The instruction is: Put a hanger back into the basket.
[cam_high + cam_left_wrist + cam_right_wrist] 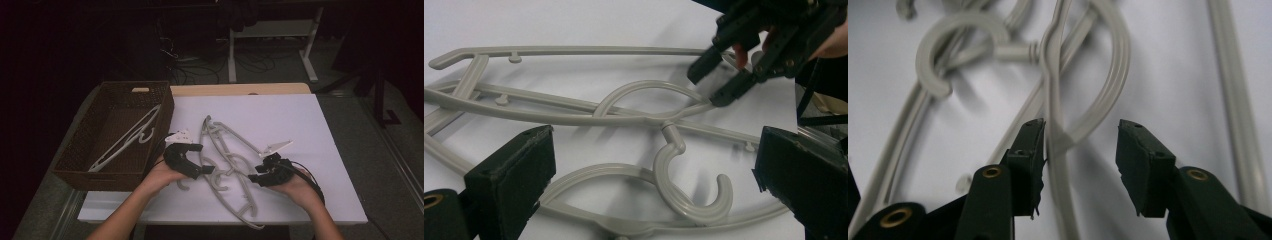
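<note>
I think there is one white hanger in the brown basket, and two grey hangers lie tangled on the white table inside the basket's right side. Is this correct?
Not quite. The two grey hangers lie on the white table outside the brown basket, to its right, as the high view shows. The rest is right: one white hanger lies in the basket, and the grey ones are tangled.

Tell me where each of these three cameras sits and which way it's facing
High view: above the table's near side, looking forward and down on the basket and grey hangers; both forearms show.
Left gripper view: rides the left gripper, looking along its jaws across the hangers at the right gripper.
Right gripper view: rides the right gripper, looking down at the hangers.
All share the hangers.
</note>
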`<state>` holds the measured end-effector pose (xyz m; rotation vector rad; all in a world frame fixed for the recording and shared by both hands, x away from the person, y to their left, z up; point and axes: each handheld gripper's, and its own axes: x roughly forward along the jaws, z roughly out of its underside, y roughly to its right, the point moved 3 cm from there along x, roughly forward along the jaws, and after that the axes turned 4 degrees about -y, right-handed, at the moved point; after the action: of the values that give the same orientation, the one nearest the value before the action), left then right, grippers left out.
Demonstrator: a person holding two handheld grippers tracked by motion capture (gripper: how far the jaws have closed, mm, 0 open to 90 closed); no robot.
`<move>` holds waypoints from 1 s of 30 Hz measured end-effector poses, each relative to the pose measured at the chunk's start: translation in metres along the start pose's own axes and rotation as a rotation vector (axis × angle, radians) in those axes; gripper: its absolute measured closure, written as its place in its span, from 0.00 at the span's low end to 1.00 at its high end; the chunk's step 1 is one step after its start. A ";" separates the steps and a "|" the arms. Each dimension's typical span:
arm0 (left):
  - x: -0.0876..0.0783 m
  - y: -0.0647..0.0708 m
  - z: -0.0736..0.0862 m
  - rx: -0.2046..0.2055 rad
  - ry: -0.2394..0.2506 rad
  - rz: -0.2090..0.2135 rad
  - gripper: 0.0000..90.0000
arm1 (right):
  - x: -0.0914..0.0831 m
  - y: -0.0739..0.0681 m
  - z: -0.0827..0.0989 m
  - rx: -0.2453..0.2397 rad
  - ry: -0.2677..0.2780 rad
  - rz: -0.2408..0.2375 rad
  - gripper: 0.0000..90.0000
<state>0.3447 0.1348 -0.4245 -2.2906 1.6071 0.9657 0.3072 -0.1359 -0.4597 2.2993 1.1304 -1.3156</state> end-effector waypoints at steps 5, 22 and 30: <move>0.001 0.000 0.000 0.001 -0.006 0.000 0.03 | 0.002 -0.005 0.011 -0.007 -0.025 -0.012 0.71; 0.002 -0.001 0.001 -0.002 -0.012 -0.001 0.03 | -0.021 0.023 0.037 -0.089 -0.075 0.017 0.81; 0.002 -0.002 0.001 -0.004 -0.013 -0.003 0.03 | -0.041 0.025 0.025 -0.054 0.039 0.017 0.71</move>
<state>0.3460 0.1345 -0.4270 -2.2842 1.5981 0.9816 0.2981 -0.1870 -0.4433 2.3006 1.1420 -1.2242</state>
